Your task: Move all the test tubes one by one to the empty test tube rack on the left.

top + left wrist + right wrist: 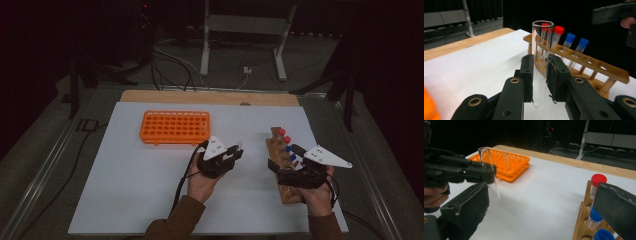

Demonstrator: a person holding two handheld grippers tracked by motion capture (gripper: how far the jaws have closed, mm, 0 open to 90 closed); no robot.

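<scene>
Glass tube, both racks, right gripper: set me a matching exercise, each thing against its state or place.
Things:
1. clear glass tube
2. orange rack
3. wooden rack
4. right gripper

States or places:
A. holds red-capped and blue-capped tubes
B. open, over the wooden rack
C. upright, clamped in the left gripper
D. on the far left part of the white sheet, with one tube standing in it

Pairs: 1-C, 2-D, 3-A, 4-B
</scene>
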